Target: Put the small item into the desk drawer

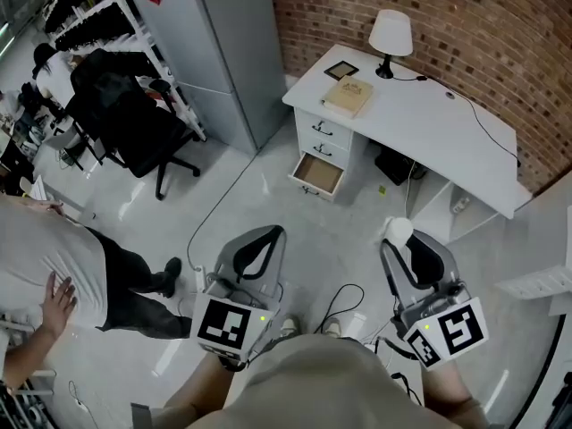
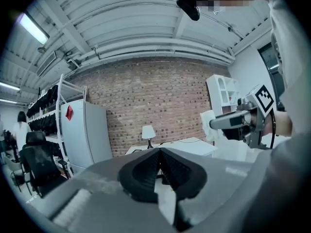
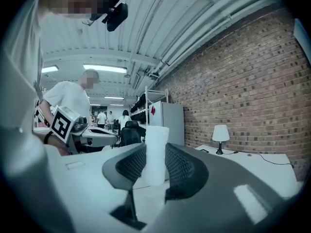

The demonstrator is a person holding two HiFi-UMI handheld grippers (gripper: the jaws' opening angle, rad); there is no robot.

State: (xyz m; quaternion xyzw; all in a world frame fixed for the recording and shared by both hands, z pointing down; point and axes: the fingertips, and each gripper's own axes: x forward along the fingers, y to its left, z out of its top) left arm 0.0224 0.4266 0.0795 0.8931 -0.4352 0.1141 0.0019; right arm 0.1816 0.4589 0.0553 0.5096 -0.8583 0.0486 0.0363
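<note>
A small white item [image 1: 397, 231] is pinched upright between the pads of my right gripper [image 1: 401, 245], which is shut on it; the right gripper view shows the item [image 3: 156, 154] standing up above the jaws. My left gripper [image 1: 267, 234] is shut and holds nothing, its tips touching in its own view [image 2: 159, 152]. Both grippers hang over the floor, well short of the white desk [image 1: 429, 119]. The desk's bottom drawer [image 1: 318, 174] is pulled open and looks bare inside.
On the desk are a lamp [image 1: 391, 36], a book [image 1: 349, 96], a small frame [image 1: 340, 70] and a cable. A grey cabinet [image 1: 219, 52] and an office chair [image 1: 143, 137] stand left of it. A person [image 1: 54, 271] stands at my left. Cables lie on the floor by my feet.
</note>
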